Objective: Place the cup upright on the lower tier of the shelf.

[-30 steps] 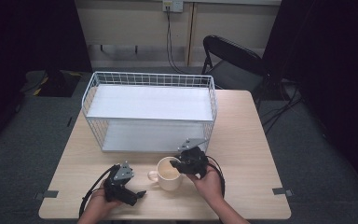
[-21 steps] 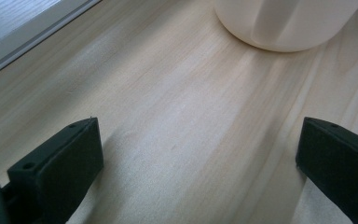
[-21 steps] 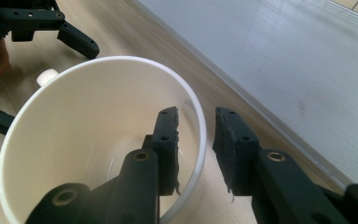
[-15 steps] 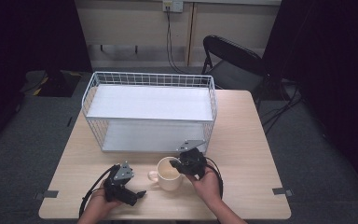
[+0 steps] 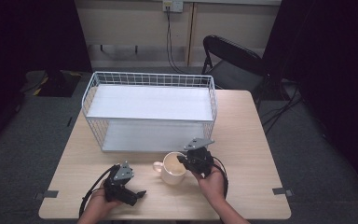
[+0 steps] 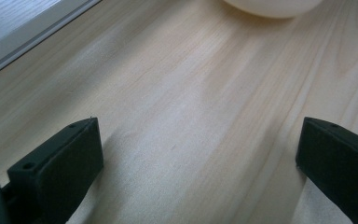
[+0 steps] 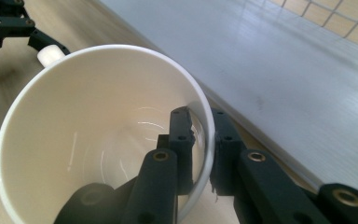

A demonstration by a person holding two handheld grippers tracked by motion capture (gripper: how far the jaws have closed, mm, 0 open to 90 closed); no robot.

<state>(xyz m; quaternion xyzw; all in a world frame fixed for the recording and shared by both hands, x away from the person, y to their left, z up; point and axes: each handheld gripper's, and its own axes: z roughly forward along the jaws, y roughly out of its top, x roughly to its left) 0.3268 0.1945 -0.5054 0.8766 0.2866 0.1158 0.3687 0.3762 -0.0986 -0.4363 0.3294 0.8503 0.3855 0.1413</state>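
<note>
Hardly any change since a second ago: mug on the same patch of table, both hands parked as before.

Right gripper clamped on the mug's rim, one jaw inside the cup, the other outside against the wall, clear in the right gripper view. Right hand wrapped round the gripper from behind, grey plate riding on top.

Mug sitting upright, just in front of the white wire basket, handle pointing toward the left side. Looks empty inside, though glare on the glaze makes that hard to swear to.

Left gripper low near the table's front edge, held in the left hand, jaws spread wide with nothing between them but bare wood. Aimed toward the mug, whose rounded base peeks in at the top of the left gripper view. Well short of touching it.
</note>
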